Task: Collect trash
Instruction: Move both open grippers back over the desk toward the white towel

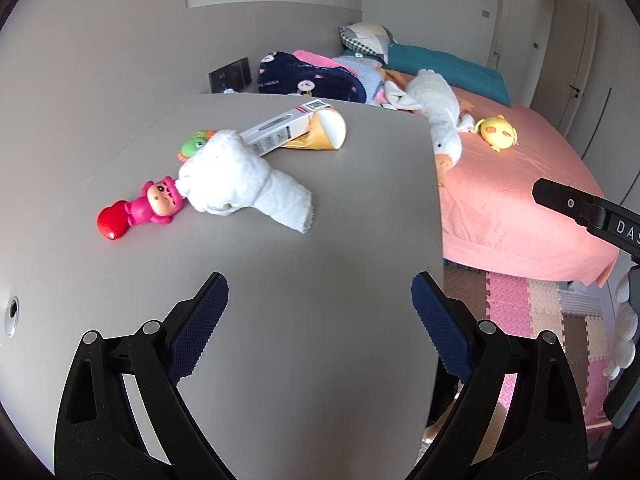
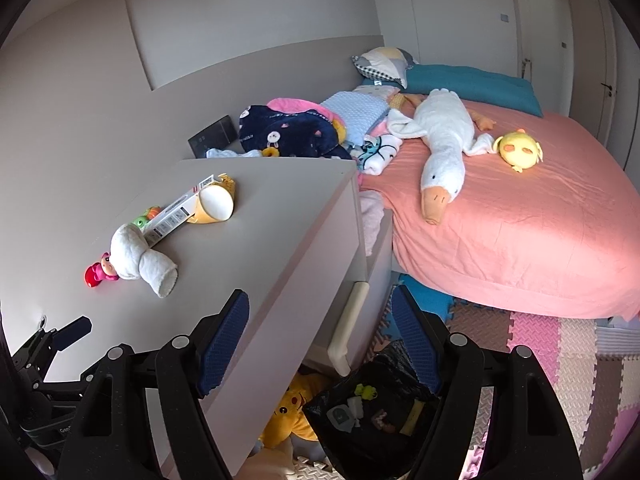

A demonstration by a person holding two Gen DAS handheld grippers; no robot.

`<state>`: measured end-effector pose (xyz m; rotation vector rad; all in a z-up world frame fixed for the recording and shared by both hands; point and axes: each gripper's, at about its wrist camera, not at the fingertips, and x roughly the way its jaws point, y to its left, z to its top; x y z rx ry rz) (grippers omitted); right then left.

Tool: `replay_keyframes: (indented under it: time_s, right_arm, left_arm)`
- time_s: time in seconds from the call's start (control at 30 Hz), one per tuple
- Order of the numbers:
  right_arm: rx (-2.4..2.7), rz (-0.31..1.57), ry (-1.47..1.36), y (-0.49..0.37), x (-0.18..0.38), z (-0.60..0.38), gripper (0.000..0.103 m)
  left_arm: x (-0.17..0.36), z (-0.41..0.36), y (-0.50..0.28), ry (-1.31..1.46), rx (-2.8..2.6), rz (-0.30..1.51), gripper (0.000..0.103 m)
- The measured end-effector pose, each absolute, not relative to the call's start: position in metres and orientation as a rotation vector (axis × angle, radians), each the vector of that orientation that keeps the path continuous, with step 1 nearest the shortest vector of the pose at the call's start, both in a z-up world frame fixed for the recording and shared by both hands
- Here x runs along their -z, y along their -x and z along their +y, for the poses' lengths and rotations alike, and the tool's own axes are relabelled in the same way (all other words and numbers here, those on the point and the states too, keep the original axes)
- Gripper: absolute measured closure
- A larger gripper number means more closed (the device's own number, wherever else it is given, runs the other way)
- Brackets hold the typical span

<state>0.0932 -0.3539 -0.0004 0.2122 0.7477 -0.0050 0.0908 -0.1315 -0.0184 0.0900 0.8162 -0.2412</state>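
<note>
Trash is seen gathered toward the far left part of the grey surface (image 1: 280,280): a red and pink toy figure (image 1: 140,210) lies farthest left, touched by a rolled white cloth (image 1: 240,178), behind which a green toy (image 1: 194,146) peeks, and a white carton (image 1: 280,126) leans across a tipped yellow paper cup (image 1: 324,130) nearer the far edge. The left claw (image 1: 320,312) is held wide open and empty over the surface's near right edge. The right claw (image 2: 320,332) is likewise spread apart with nothing gripped, past the surface's right edge, above a black bag (image 2: 380,404) on the floor.
</note>
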Motion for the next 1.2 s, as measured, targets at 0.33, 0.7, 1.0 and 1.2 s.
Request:
replay_keyframes:
  time_s: [0.33,0.7,1.0,1.2]
  right_arm:
    - [-0.101,0.751,-0.155,-0.119,-0.001,-0.298,0.029]
    - [-0.171,0.794,-0.111,-0.152,0.014,-0.241,0.029]
    - [-0.235,0.807,-0.075,-0.169,0.019,-0.204,0.029]
    - [-0.284,0.808,-0.067,-0.182,0.018,-0.183,0.029]
  left_arm:
    - [0.019,-0.071,-0.105,-0.05,0.135,0.816,0.013]
    - [0.03,-0.016,-0.122,0.011,0.075,0.83,0.013]
    - [0.032,0.011,-0.137,0.028,0.05,0.831,0.013]
    - [0.033,0.037,-0.151,0.064,-0.009,0.819,0.013]
